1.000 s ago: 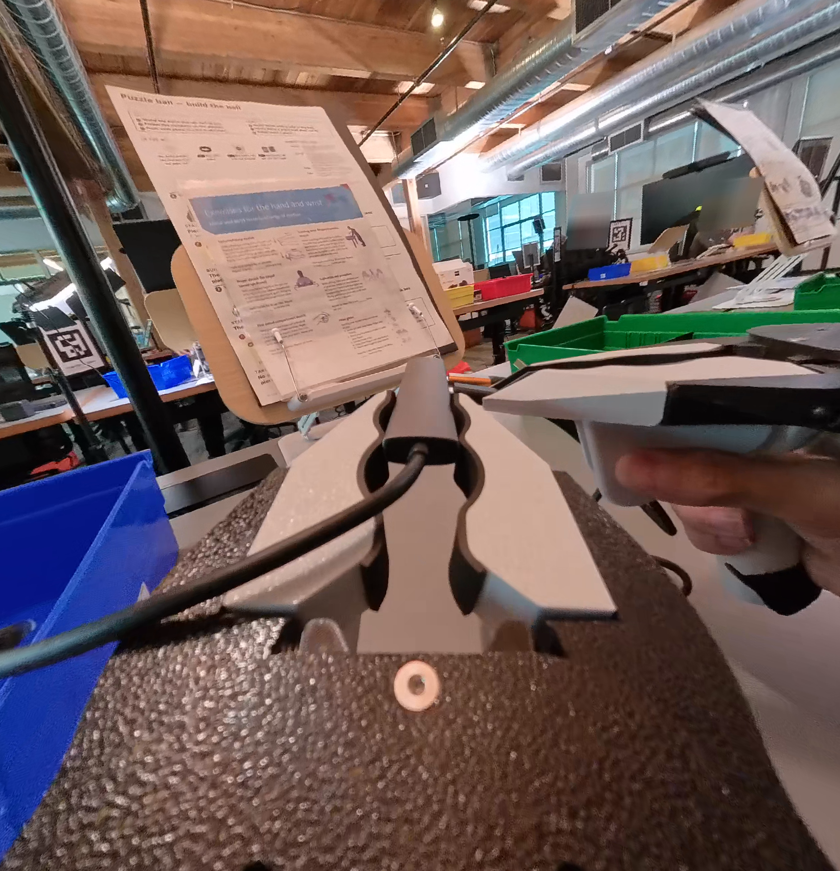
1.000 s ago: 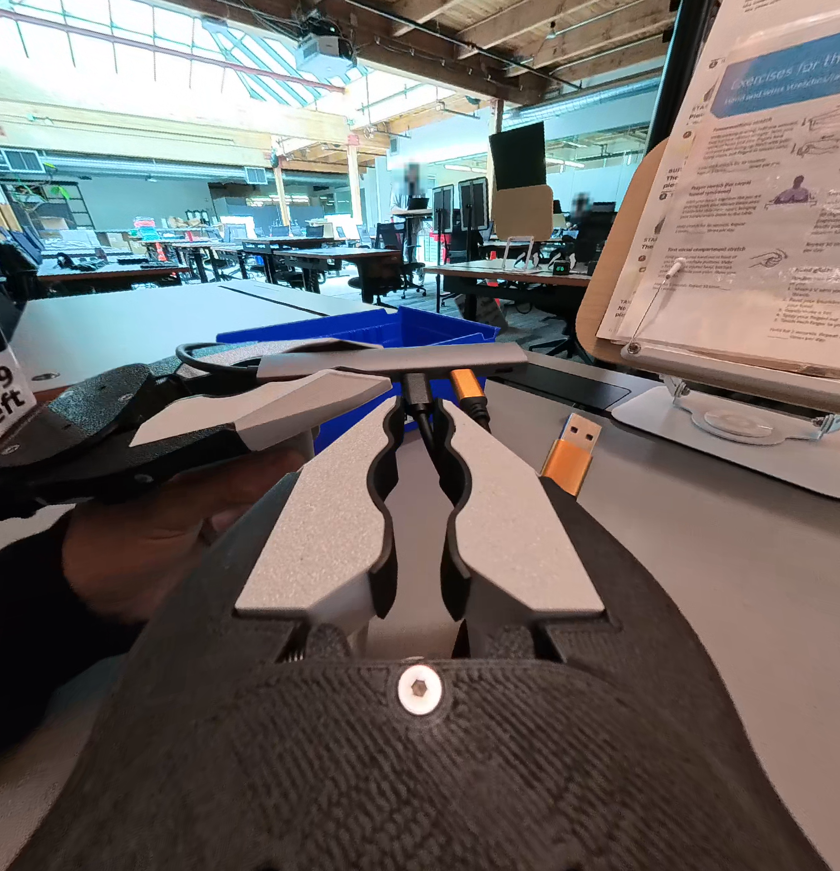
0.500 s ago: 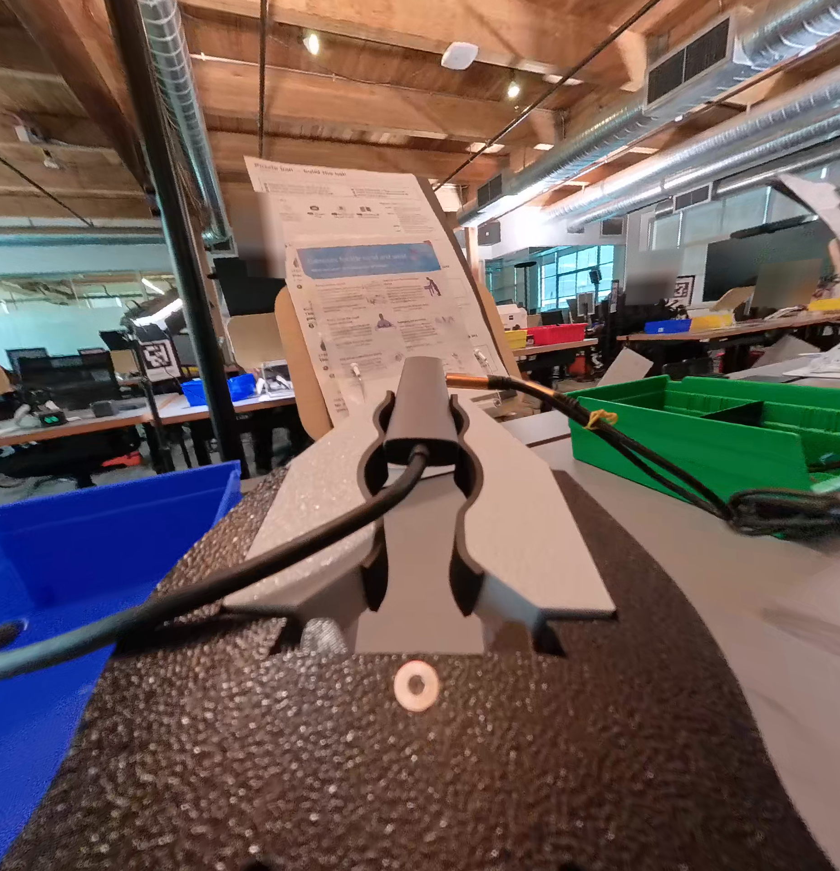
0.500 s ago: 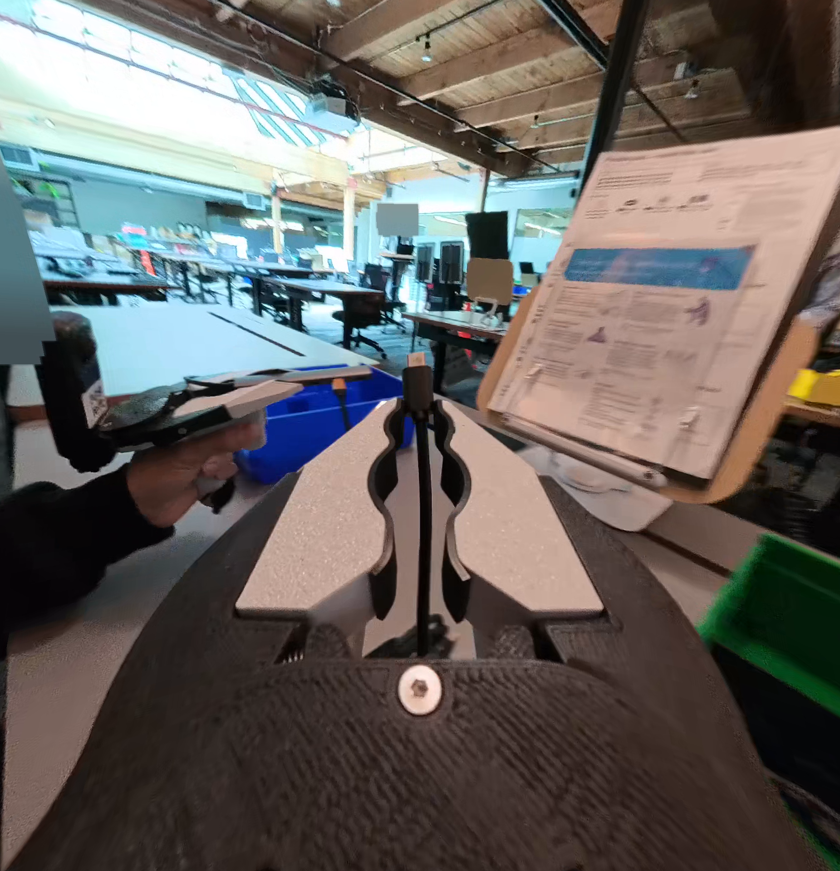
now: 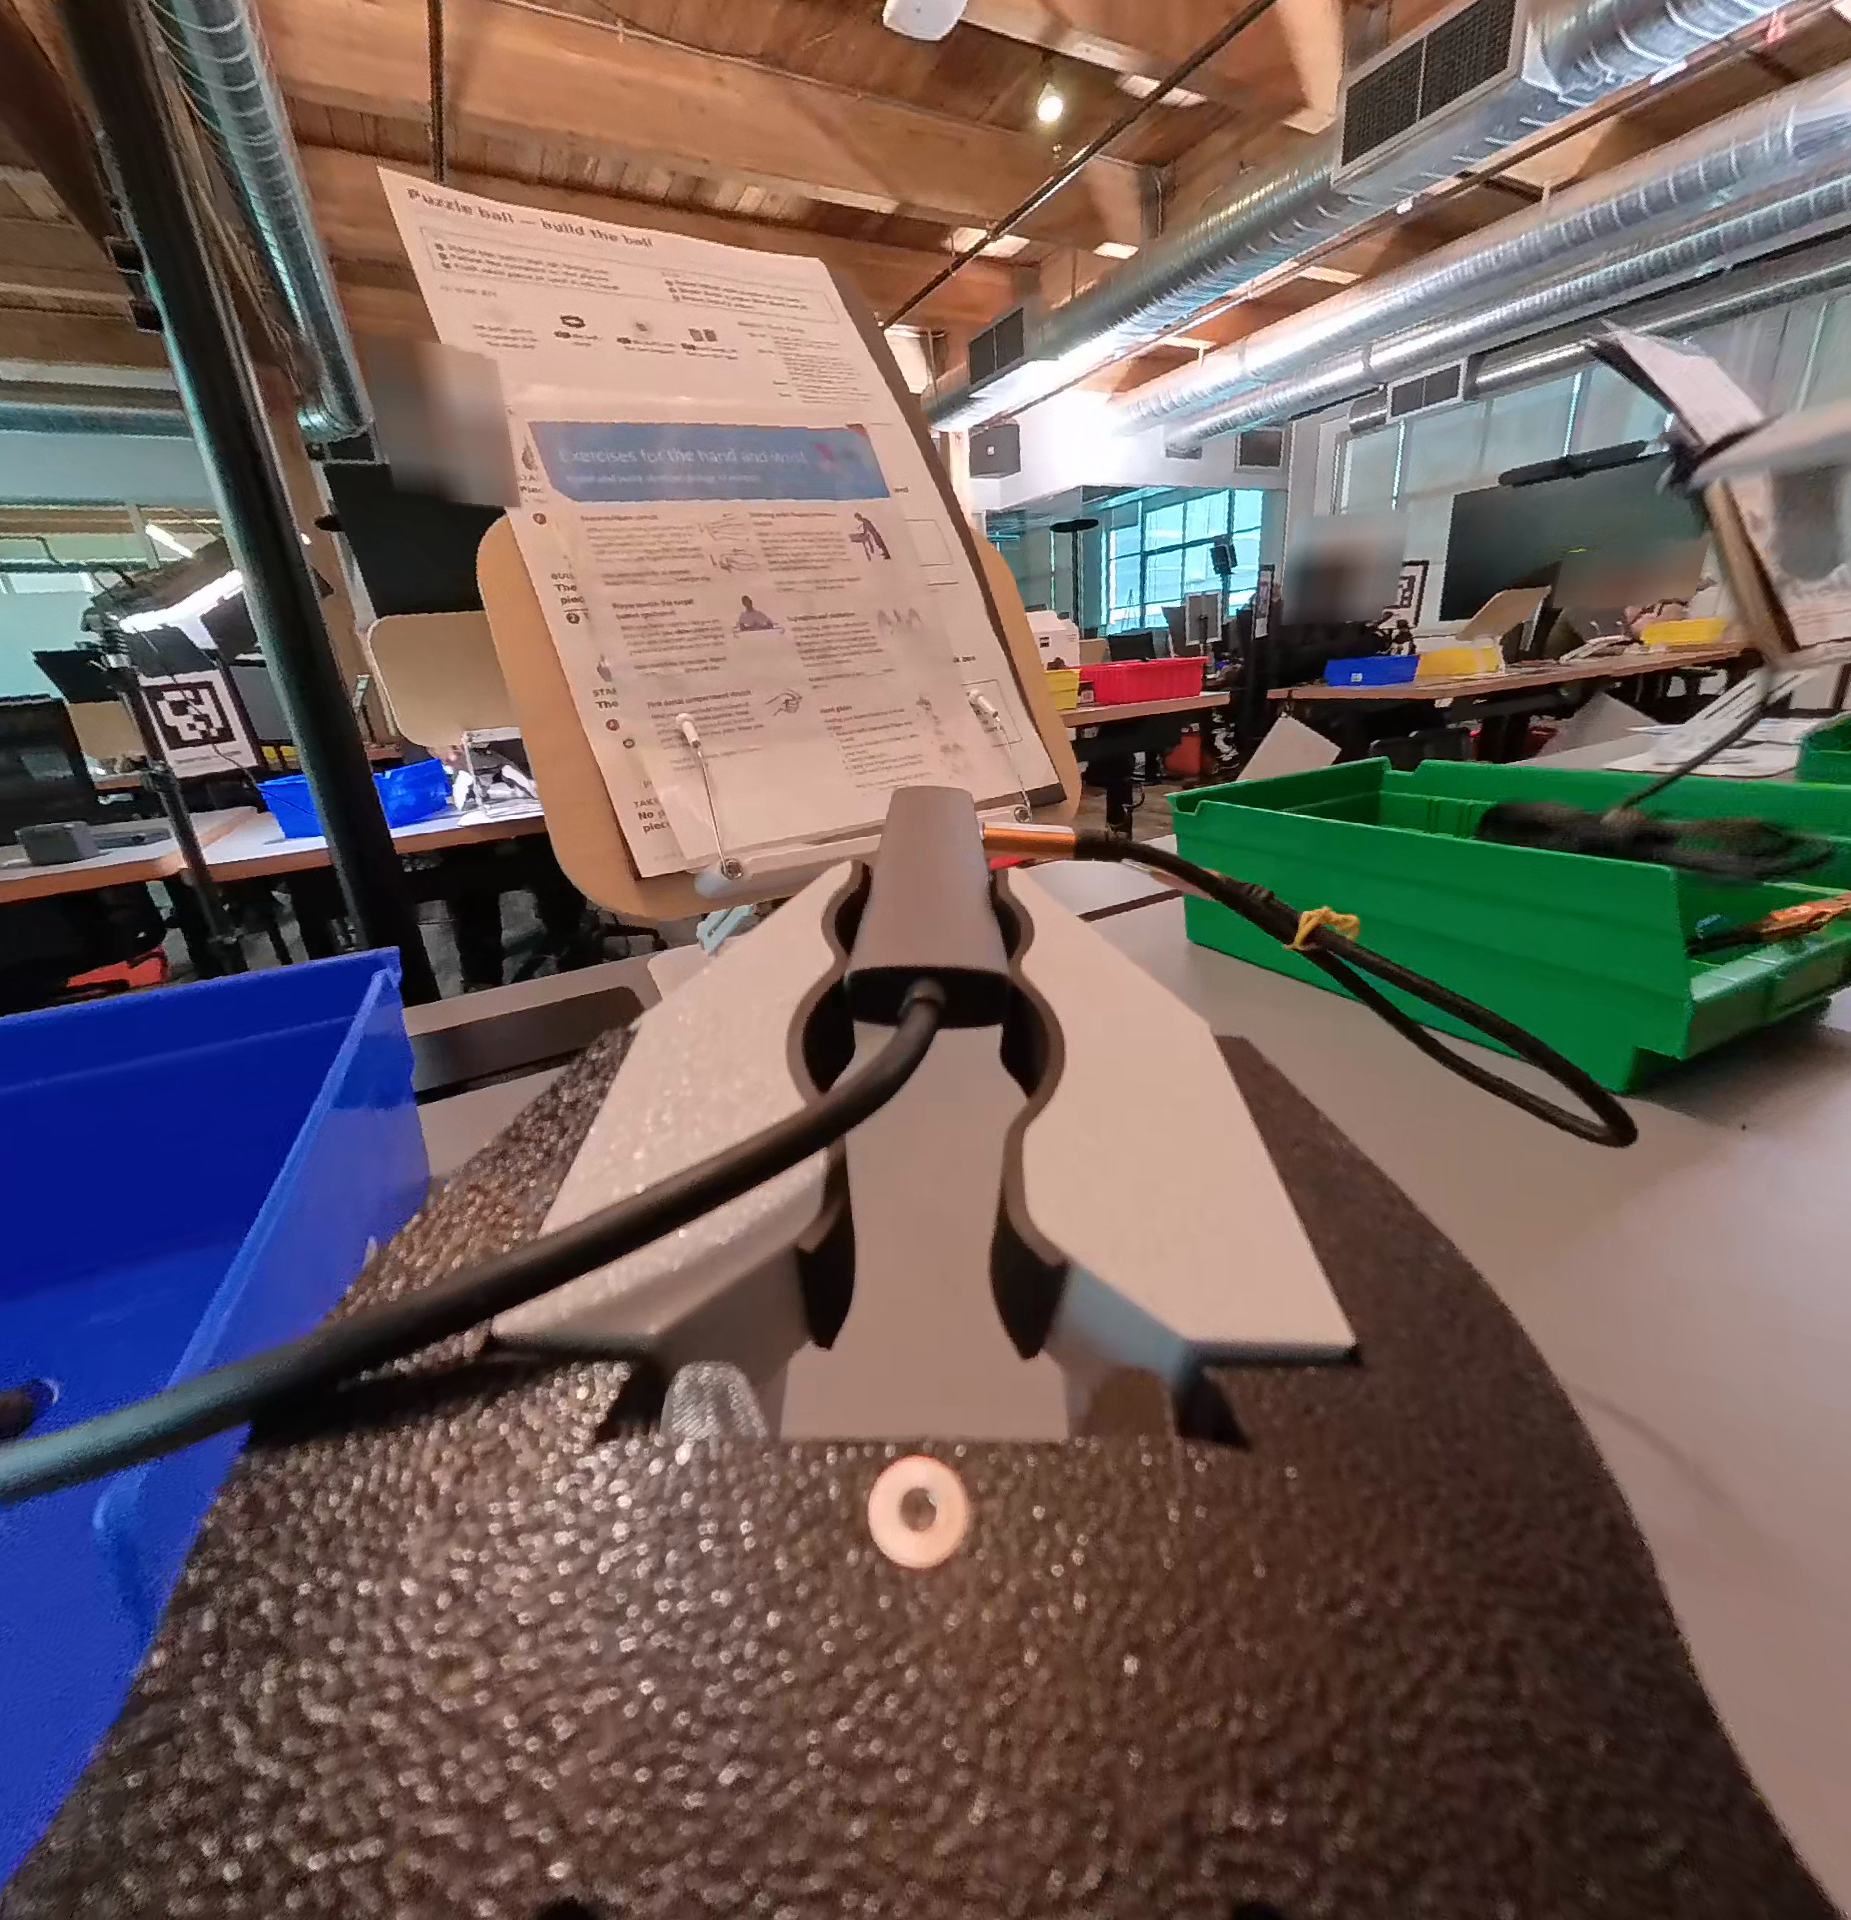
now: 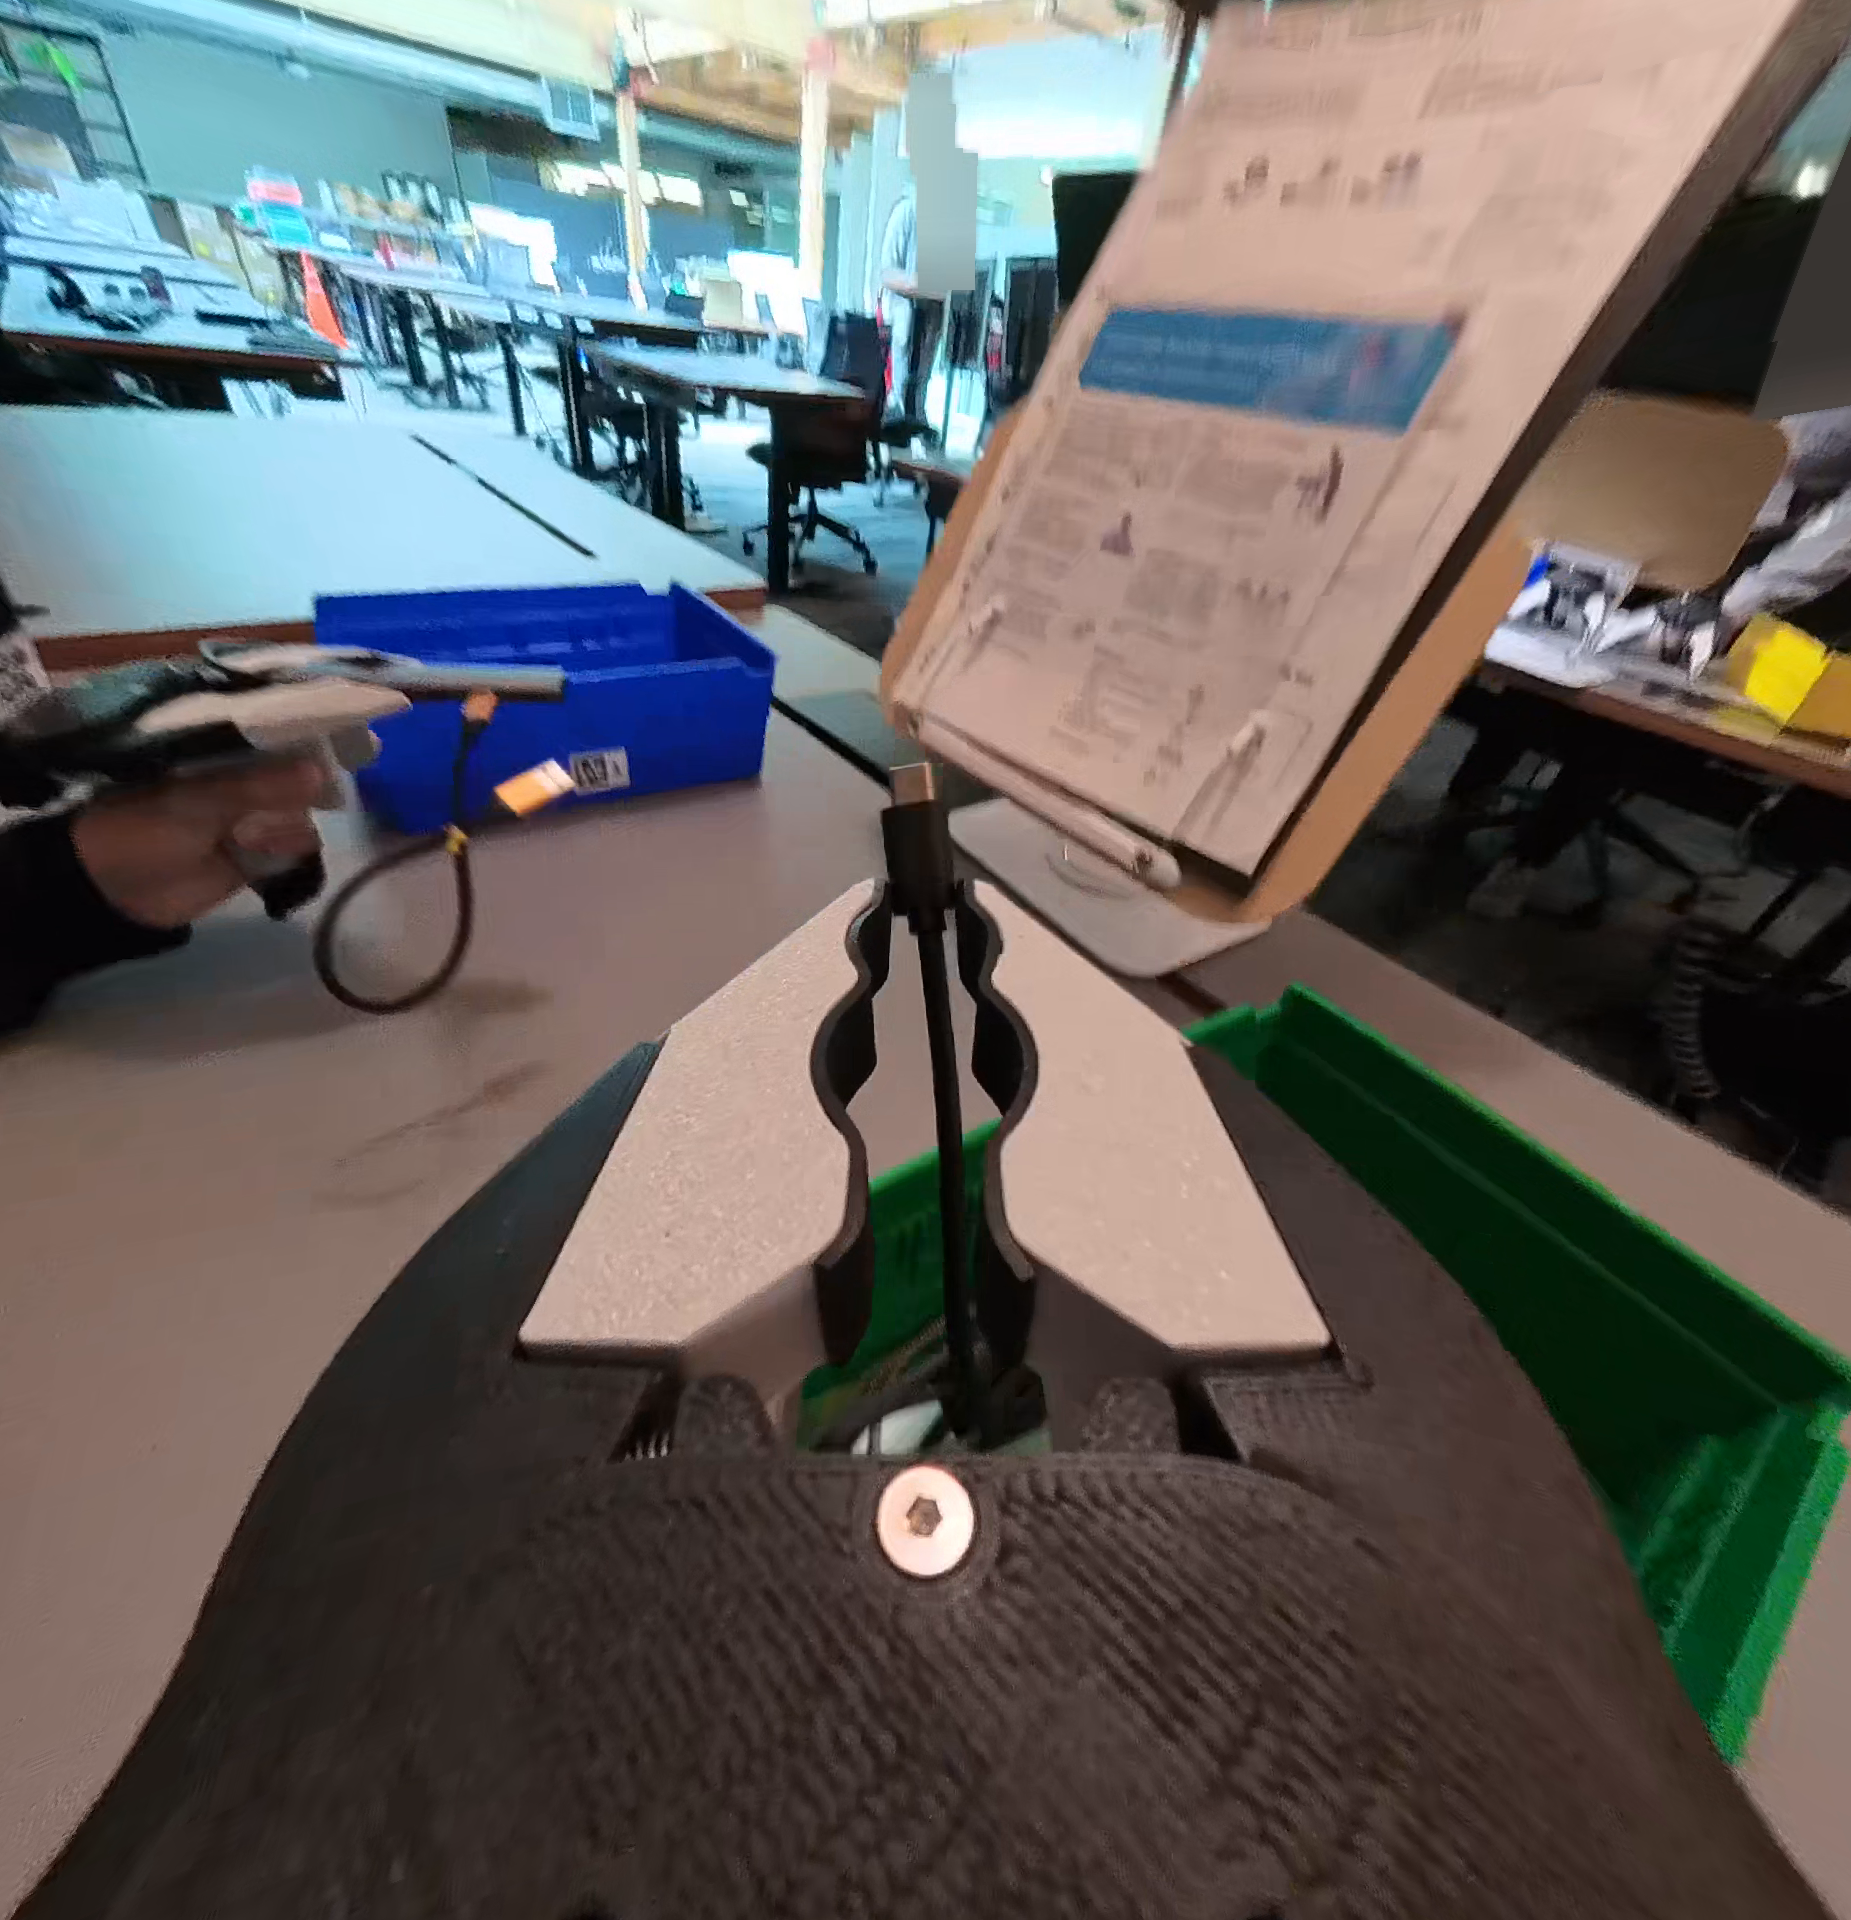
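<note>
Now, at a grey desk point(image 5: 1679, 1299) in an open workshop, we hold one tool in each hand.

Left tool point(image 5: 926, 883): we see it clamped tight on a grey adapter point(image 5: 929, 904), which stands up between the fingertips.
Adapter lead: a black cord point(image 5: 588, 1247) leaves the adapter's near end and runs off to our left, over the edge of the blue bin point(image 5: 173, 1195).
Orange-tipped cable point(image 5: 1420, 997): its metal plug point(image 5: 1025, 840) sits at the adapter's right side; whether it is fully seated we cannot tell. The cable loops down onto the desk and rises again toward the green tray point(image 5: 1523, 935). A small yellow tie point(image 5: 1316, 923) marks it partway along.
Right tool point(image 6: 919, 899): we see it closed on a black cable point(image 6: 942, 1091) just below its plug point(image 6: 913, 831), whose silver tip points up and away from us.
Where the black cable goes: down between the fingers toward the green tray point(image 6: 1575, 1299), which lies right under the tool.
Left hand from the right side: it grips its tool point(image 6: 485, 681) above the desk, just in front of the blue bin point(image 6: 588, 686), with a loop of cable hanging beneath.
Behind both: a wooden stand point(image 5: 775, 582) holding printed sheets, between the bin and the tray.
</note>
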The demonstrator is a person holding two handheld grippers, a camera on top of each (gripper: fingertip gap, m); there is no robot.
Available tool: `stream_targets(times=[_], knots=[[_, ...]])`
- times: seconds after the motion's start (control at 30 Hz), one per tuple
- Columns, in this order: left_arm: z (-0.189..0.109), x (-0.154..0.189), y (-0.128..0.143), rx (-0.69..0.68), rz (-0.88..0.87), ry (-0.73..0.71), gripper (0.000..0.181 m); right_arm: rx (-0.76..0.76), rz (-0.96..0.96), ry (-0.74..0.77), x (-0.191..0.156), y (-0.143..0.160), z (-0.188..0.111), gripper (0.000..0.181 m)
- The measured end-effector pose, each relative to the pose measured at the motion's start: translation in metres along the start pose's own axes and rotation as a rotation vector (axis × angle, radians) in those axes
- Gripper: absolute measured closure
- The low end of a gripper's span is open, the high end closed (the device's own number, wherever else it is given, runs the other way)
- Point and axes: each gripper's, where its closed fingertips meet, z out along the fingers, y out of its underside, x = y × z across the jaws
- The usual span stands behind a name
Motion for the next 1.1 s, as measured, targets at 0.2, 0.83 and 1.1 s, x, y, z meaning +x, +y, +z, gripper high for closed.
stream_targets(times=[0.2,0.83,1.1], knots=[[0.0,-0.001,0.004,0.002,-0.064,0.03,0.161,-0.468,-0.043,0.194,0.043,0.101,0.0,0.17],[0.003,0.009,0.004,0.0,-0.094,0.081,0.161,0.003,0.235,0.284,-0.048,0.044,0.034,0.082],[0.004,0.019,0.007,-0.014,-0.053,0.12,0.161,0.183,0.069,0.065,-0.176,0.016,0.158,0.088]])
